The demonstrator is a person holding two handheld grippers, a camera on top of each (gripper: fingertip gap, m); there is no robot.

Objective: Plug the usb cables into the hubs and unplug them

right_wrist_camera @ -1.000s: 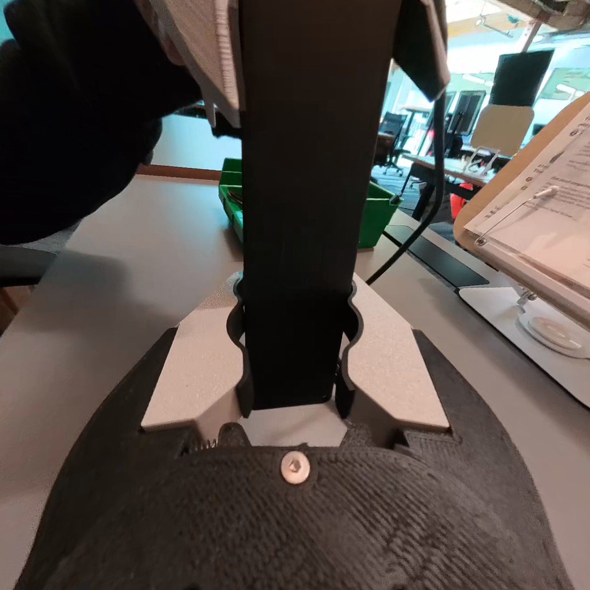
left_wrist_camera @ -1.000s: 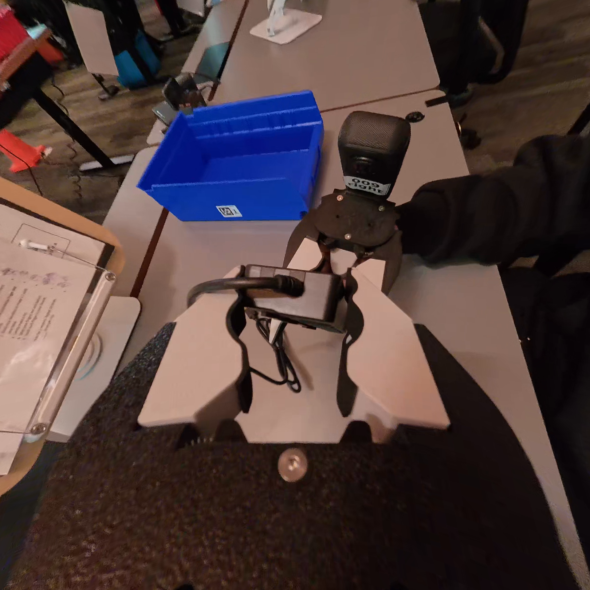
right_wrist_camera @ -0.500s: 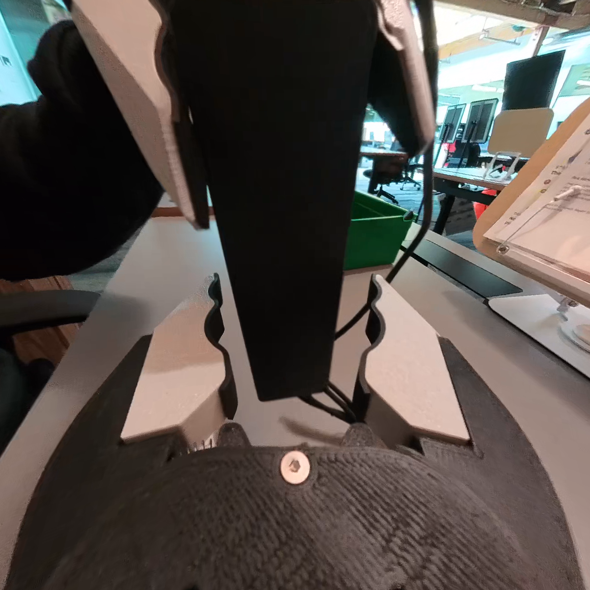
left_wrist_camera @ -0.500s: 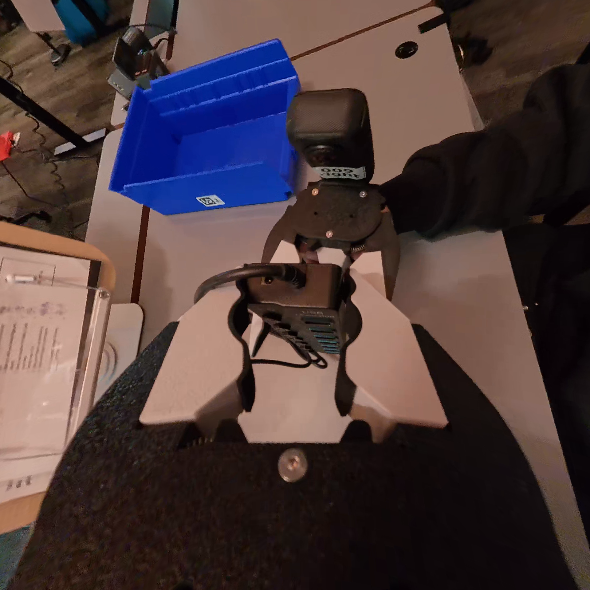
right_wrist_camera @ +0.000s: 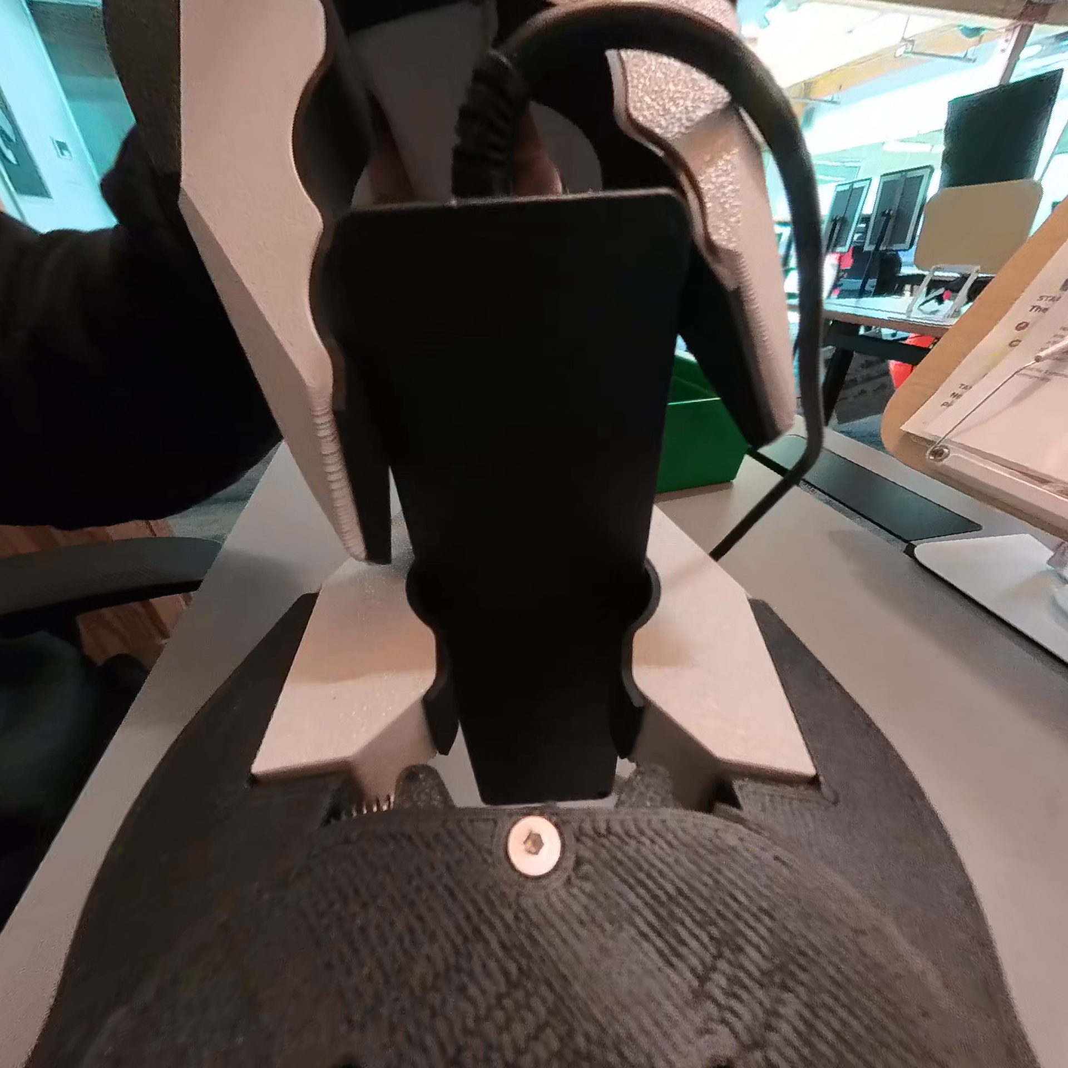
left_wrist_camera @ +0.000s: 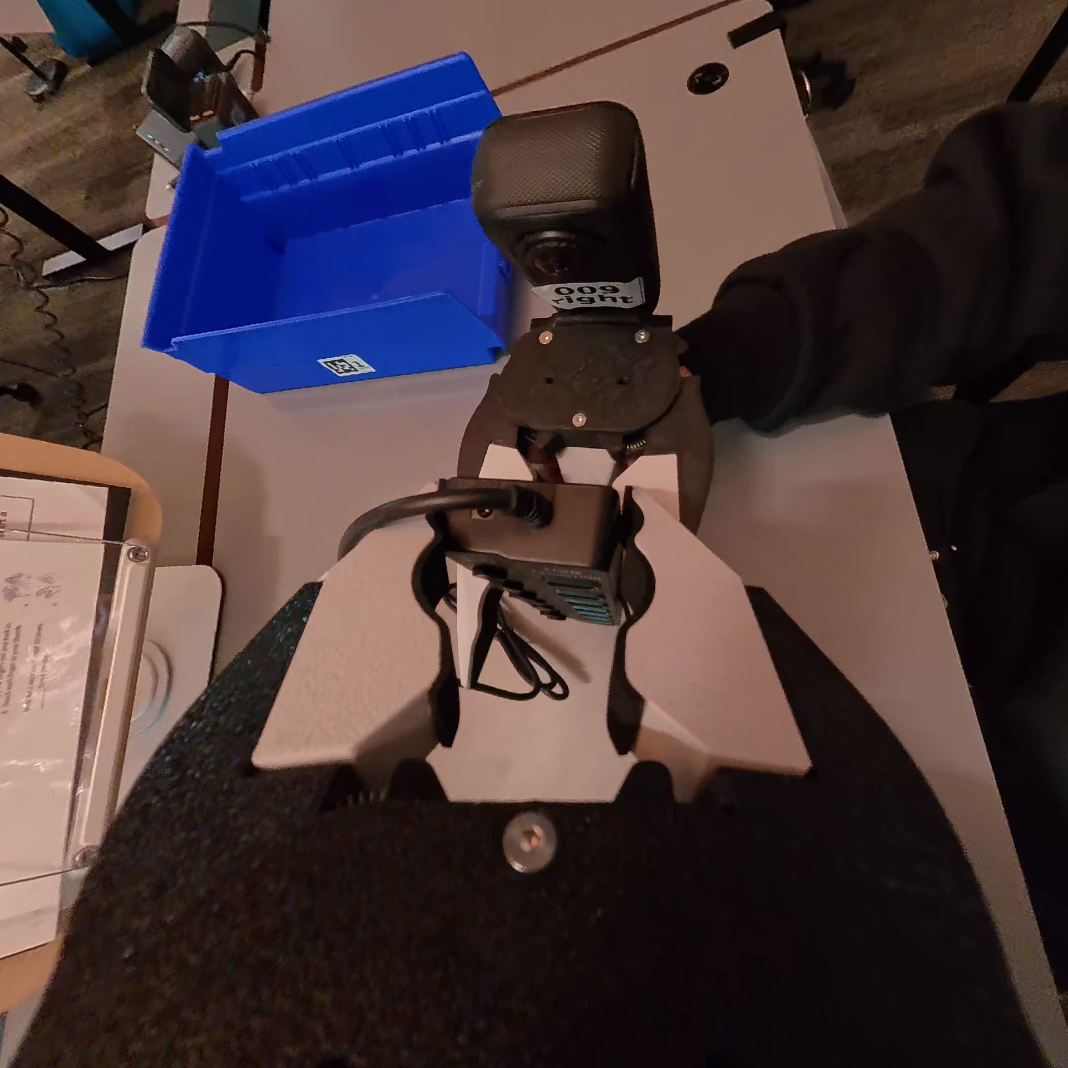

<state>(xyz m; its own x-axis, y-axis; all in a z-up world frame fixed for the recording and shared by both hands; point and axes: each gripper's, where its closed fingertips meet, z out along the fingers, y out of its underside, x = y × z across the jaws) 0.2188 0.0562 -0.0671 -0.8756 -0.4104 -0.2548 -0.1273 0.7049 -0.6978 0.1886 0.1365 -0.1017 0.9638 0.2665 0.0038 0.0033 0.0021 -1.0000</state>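
**Inspector A:** Position of the hub [left_wrist_camera: 529, 534]?

**Inspector B:** Held off the grey table [left_wrist_camera: 358, 439], between the two claws. The left claw [left_wrist_camera: 531, 546] is clamped on its upper end, fingers pressed against both narrow sides. From the right wrist view, the right claw [right_wrist_camera: 534, 624] is closed on the lower end of the same black body [right_wrist_camera: 514, 439].

**Inspector A:** Orientation?

**Inspector B:** The long axis runs from one claw to the other, steeply tilted, near upright. The cabled end is up, at the left claw; the plain end is down, deep between the right claw's fingers. The port face, with its row of blue sockets [left_wrist_camera: 583, 601], looks toward the left camera and slightly down.

**Inspector A:** Cables?

**Inspector B:** A thick black cable [left_wrist_camera: 404, 511] leaves the top end, bends left and drops away. A thin black cable [left_wrist_camera: 520, 664] lies looped on the table beneath the hub. I cannot tell whether any plug sits in a socket.

**Inspector A:** Surroundings?

**Inspector B:** A blue bin [left_wrist_camera: 329, 254] behind the hub; a green bin [right_wrist_camera: 693, 439] on the far side in the right view; a document stand [left_wrist_camera: 63, 664] at the table's edge.
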